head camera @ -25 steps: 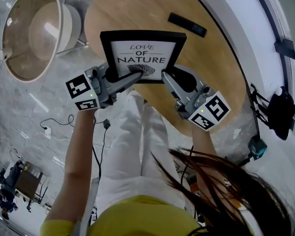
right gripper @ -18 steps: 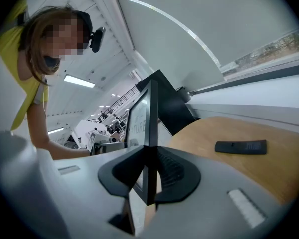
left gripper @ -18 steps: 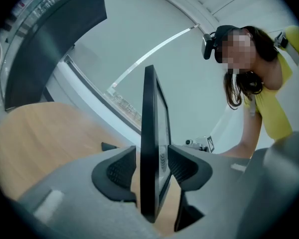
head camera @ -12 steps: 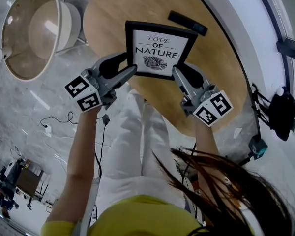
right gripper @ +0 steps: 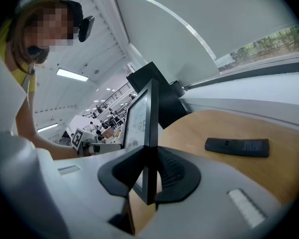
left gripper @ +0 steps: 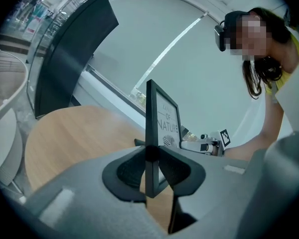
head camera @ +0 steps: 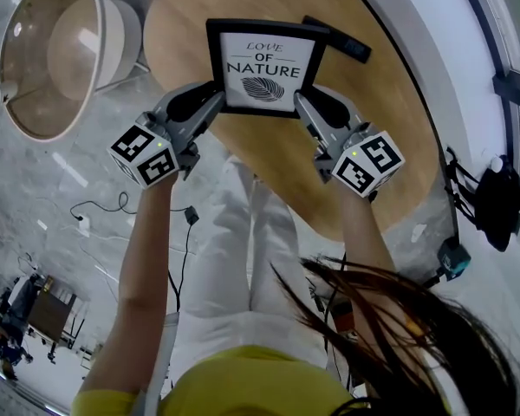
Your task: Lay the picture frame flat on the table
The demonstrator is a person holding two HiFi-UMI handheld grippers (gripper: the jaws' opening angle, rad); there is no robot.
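Item: picture frame [head camera: 262,66], black border, white print reading "LOVE OF NATURE" above a leaf motif.
Position: upper middle of the head view, over the far part of the round wooden desk [head camera: 381,128], printed face turned toward the person.
Attitude: in both gripper views the frame shows edge-on, rising straight up from between the jaws; not flat on the desk. Whether its lower edge touches the wood cannot be told.
Left hand-held gripper [head camera: 215,98]: at the frame's lower left corner, just left of centre in the head view. Its jaws are closing, with the frame's left edge between them and both pads against it.
Right hand-held gripper [head camera: 299,102]: at the frame's lower right corner, mirroring the left one. Jaws clamped on the frame's right edge, pads pressing on both sides.
Relation: the frame spans the gap between the two hand-held grippers, its lower corners in their jaws, the rest standing beyond the fingertips.
Other item: black remote-shaped bar [head camera: 340,42] lying flat on the desk, just behind the frame's upper right corner.
Surroundings: round pale chair [head camera: 61,50] at upper left of the head view, beside the desk on the marbled floor.
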